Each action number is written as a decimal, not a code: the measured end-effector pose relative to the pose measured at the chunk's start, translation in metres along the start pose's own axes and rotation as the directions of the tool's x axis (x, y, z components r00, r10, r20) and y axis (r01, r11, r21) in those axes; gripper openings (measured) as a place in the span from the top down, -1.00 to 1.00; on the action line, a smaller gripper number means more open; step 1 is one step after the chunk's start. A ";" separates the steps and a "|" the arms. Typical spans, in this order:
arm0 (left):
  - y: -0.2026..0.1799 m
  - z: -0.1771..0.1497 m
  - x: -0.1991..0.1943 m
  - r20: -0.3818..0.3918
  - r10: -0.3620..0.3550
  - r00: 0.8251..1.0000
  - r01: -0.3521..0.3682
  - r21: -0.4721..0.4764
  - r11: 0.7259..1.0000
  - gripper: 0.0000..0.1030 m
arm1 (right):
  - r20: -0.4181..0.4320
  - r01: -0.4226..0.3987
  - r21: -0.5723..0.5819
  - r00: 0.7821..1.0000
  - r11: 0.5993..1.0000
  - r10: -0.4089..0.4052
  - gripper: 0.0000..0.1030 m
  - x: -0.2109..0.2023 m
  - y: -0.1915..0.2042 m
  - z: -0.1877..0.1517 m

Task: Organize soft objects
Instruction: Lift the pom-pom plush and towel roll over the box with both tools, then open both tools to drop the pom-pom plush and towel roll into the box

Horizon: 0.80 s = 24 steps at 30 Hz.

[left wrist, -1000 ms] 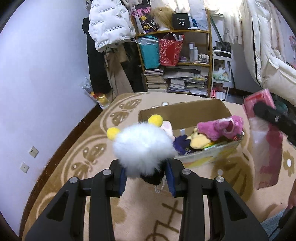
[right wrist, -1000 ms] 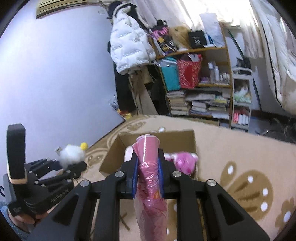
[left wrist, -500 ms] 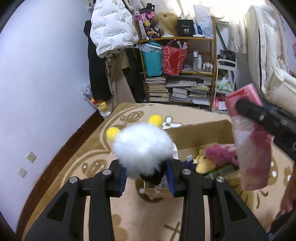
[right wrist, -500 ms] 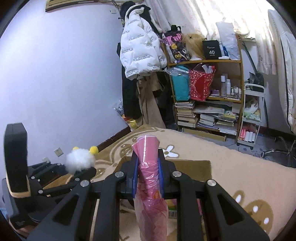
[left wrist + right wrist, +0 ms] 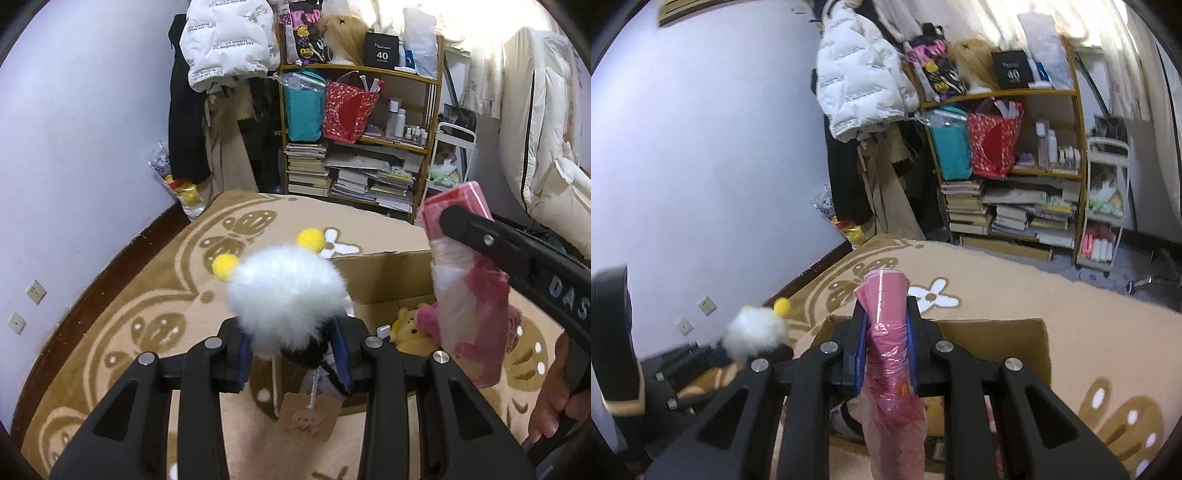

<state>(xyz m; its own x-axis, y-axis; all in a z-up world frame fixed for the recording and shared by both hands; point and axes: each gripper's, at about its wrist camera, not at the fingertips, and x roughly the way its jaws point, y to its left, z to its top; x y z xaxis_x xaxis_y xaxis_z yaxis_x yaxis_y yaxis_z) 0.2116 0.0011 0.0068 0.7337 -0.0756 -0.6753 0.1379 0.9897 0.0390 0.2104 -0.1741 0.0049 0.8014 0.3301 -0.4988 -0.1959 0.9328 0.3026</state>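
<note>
The left gripper (image 5: 293,345) is clamped on a white fluffy toy (image 5: 286,295) with two yellow pompoms, its paper tag (image 5: 308,415) dangling at six o'clock. The right gripper (image 5: 886,354) pinches a pink plastic-wrapped bundle (image 5: 890,369) upright between its fingers. Both hover above the open cardboard box (image 5: 388,273), where a yellow plush (image 5: 410,332) lies at four o'clock of the fluffy toy.

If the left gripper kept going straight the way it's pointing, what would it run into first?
Most likely the cardboard box. The left gripper, shut on the white fluffy toy, tilts down toward the box's near corner, with the beige rug around it. Depth is hard to judge, so it might meet the plush toys inside.
</note>
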 end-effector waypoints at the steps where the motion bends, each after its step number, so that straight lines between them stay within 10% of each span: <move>1: -0.002 0.000 0.004 -0.002 -0.003 1.000 0.003 0.004 1.000 0.31 | 0.002 0.008 0.024 1.000 1.000 -0.008 0.61 0.003 -0.003 0.001; 12: -0.013 -0.010 0.033 -0.068 -0.004 0.998 0.005 0.013 1.000 0.30 | -0.121 0.073 0.204 0.991 0.976 -0.049 0.53 0.029 -0.039 -0.028; 16: -0.016 -0.014 0.034 -0.078 0.036 0.996 -0.033 0.032 0.999 -0.28 | -0.132 0.108 0.173 0.988 0.979 -0.085 0.53 0.026 -0.041 -0.033; 24: -0.016 -0.016 0.019 -0.064 0.071 0.995 -0.068 0.036 0.997 -0.56 | -0.126 0.094 0.185 0.990 0.978 -0.071 0.03 0.012 -0.049 -0.027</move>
<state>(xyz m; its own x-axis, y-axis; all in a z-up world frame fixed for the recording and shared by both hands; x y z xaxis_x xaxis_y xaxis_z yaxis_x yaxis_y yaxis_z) 0.2130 -0.0143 -0.0187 0.6975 0.0024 -0.7166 0.1113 0.9875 0.1117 0.2144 -0.2115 -0.0375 0.7359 0.2784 -0.6172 -0.0119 0.9167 0.3994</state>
